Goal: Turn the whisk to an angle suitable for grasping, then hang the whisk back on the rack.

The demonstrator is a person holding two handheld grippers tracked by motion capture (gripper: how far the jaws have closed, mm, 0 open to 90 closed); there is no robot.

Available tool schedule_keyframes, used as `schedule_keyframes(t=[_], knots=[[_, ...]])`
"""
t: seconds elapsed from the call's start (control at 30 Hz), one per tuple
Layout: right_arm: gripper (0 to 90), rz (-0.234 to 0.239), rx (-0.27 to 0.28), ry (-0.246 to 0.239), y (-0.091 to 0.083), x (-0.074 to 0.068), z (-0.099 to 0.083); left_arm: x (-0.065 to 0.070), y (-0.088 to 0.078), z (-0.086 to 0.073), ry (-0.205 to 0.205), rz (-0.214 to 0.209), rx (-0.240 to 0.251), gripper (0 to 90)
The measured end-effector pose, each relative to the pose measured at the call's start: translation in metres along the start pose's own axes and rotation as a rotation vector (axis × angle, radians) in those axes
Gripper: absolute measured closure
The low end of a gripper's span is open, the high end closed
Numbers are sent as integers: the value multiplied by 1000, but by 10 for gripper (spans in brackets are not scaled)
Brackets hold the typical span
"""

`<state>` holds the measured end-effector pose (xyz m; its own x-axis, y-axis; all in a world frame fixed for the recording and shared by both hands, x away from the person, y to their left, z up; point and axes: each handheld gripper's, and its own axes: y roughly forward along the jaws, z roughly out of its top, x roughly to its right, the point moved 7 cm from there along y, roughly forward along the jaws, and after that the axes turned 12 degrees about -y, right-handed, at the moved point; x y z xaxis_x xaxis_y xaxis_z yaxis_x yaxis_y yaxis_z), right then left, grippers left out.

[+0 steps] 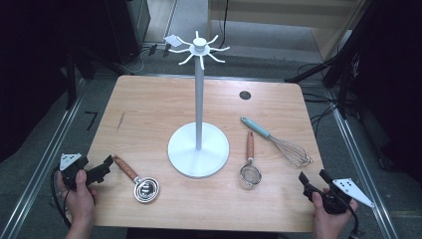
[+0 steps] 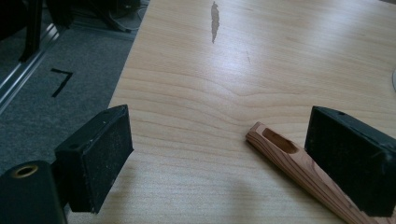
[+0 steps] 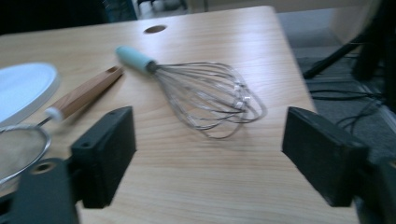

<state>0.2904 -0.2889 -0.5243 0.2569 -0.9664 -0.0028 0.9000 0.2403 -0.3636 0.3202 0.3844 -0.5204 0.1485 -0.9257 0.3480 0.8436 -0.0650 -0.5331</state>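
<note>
Left tongs (image 1: 102, 168) stand wide and empty at the counter's (image 1: 149, 104) near-left edge, their tips just beside the wooden handle of a measuring spoon (image 1: 135, 180), whose long axis runs diagonally away toward its steel bowl near the white rack (image 1: 198, 149). Right tongs (image 1: 312, 183), also wide and empty, face the whisk (image 1: 278, 142), well apart from the spoon.

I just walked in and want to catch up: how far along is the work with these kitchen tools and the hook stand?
Nothing looks done: the stand has bare hooks. The measuring spoon, strainer and whisk all lie flat on the table. In hand: the left gripper is open at the spoon's wooden handle, not gripping; the right gripper is open before the whisk. All the lifting remains.
</note>
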Motion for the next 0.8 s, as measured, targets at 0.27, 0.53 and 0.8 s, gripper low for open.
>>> schedule_keyframes(t=[0.27, 0.53, 0.8], knots=[[351, 61, -64, -175, 11, -21, 18, 0, -1, 0, 2, -5, 3, 78], [404, 80, -88, -220, 24, -12, 38, 1, -1, -1, 10, -7, -1, 78], [409, 191, -212, -320, 39, -18, 50, 1, -1, -1, 11, -5, 0, 78]])
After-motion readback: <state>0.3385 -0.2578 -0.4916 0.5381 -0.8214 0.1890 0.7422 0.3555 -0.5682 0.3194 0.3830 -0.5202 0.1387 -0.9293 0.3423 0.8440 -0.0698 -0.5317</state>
